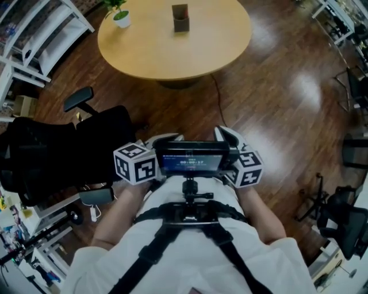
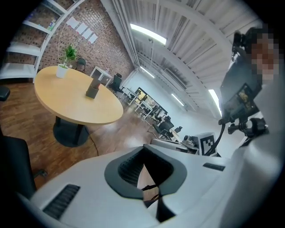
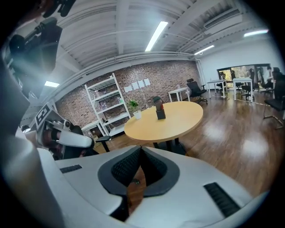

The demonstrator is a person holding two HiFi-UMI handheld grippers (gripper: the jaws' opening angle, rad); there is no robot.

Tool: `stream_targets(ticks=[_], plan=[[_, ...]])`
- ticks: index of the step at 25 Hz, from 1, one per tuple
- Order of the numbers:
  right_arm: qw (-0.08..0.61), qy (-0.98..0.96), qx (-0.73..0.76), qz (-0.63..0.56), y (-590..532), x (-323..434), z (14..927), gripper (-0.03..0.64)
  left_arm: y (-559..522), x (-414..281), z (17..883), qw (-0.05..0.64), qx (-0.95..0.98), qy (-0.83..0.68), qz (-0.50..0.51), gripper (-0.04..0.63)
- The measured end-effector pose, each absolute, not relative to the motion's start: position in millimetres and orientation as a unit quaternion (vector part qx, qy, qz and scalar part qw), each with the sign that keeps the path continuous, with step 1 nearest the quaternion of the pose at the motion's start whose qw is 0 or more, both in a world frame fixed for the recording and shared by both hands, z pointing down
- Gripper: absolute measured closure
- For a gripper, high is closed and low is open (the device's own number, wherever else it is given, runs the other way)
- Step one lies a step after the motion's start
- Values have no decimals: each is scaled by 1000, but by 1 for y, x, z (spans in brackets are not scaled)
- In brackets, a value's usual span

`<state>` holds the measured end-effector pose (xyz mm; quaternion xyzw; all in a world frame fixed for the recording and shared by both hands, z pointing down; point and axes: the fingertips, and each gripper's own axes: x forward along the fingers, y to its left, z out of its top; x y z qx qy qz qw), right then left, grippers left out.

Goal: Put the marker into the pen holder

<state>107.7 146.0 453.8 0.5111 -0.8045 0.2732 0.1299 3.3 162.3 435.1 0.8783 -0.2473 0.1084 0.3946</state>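
The dark pen holder [image 1: 180, 18] stands on the round wooden table [image 1: 218, 46], far ahead of me; it also shows in the left gripper view [image 2: 92, 87] and the right gripper view [image 3: 160, 111]. I cannot make out a marker in any view. Both grippers are held close to my body, side by side, well short of the table. The left gripper [image 1: 165, 138] [image 2: 143, 148] has its jaws together with nothing between them. The right gripper [image 1: 226, 134] [image 3: 141, 148] is likewise shut and empty. A phone screen [image 1: 190, 159] on a chest mount sits between them.
A small plant in a white pot [image 1: 121, 17] stands at the table's left edge. A black office chair [image 1: 69, 149] is at my left and white shelves [image 1: 34, 34] at the far left. A cable [image 1: 219, 100] runs across the wooden floor from the table base.
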Motion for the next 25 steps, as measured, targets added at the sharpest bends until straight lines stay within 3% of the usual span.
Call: stream_targets(ticks=[25], plan=[[134, -822, 482, 272, 164, 99, 439, 626, 184, 15, 433, 385, 886, -226, 125, 601]])
